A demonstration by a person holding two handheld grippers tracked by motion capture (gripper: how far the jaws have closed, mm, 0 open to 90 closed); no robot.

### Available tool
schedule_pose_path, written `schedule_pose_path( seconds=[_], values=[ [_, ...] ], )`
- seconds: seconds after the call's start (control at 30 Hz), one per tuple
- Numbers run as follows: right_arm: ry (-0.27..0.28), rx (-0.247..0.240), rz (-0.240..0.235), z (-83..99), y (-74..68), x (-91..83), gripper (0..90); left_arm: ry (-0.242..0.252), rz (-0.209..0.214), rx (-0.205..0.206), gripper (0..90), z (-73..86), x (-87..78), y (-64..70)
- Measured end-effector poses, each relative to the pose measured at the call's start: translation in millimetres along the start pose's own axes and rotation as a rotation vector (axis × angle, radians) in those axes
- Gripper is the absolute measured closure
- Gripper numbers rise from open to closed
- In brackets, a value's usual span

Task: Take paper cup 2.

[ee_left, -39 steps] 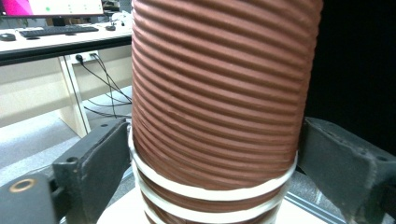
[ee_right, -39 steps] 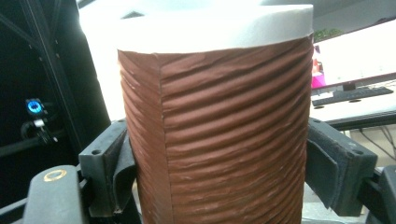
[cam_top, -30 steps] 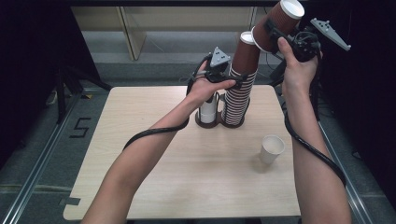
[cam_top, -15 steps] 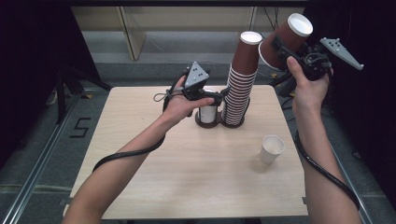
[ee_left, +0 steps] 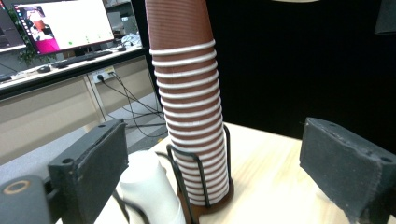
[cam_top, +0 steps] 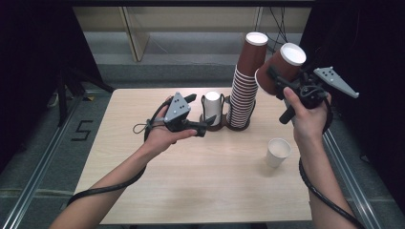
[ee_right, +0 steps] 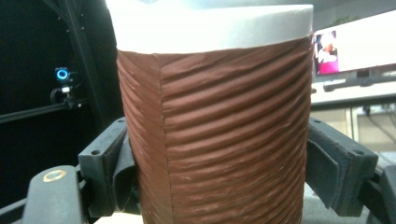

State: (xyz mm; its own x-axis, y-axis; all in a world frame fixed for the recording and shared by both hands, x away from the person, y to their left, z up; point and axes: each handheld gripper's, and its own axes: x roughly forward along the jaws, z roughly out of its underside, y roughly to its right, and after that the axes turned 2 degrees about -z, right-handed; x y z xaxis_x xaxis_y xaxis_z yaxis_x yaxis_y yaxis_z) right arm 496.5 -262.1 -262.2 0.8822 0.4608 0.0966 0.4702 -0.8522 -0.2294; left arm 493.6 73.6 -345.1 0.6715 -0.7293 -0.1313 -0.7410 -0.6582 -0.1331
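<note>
Cup stack [cam_top: 243, 86] right of holder cup [cam_top: 212, 107] — touching.

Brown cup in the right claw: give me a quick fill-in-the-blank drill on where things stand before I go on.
1. The right claw is shut on a single ____ ribbed cup with a white rim.
2. The left claw, beside the wire holder, has its jaws ____ with nothing between them.
3. The tall stack of brown cups stands in the wire holder next to a ____ stack.
4. One loose white cup stands ____ on the table.

Missing words: brown; open; white; upright
</note>
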Motion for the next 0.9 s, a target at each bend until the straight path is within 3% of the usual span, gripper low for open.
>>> schedule_pose_path(
  seconds=[0.2,0.43,0.6,0.73,0.9],
  values=[
    [-0.040,0.008,-0.031,25.3,-7.8,-2.1,19.4,-0.003,-0.002,0.014,7.4,12.0,-16.6,5.2],
    [-0.092,0.004,-0.064,54.4,-19.9,-5.1,19.3,-0.033,-0.019,0.024,7.5,37.3,-38.5,13.6],
    [-0.142,0.013,-0.097,83.6,-32.5,-6.8,19.3,-0.051,-0.016,-0.001,7.5,59.8,-51.1,22.1],
    [-0.179,0.046,-0.125,102.0,-41.0,-6.5,19.2,-0.059,-0.021,-0.005,7.5,71.9,-57.9,26.0],
    [-0.207,0.044,-0.150,118.3,-45.9,-5.8,19.2,-0.067,-0.017,-0.018,7.6,83.1,-63.3,29.7]
  ],
)
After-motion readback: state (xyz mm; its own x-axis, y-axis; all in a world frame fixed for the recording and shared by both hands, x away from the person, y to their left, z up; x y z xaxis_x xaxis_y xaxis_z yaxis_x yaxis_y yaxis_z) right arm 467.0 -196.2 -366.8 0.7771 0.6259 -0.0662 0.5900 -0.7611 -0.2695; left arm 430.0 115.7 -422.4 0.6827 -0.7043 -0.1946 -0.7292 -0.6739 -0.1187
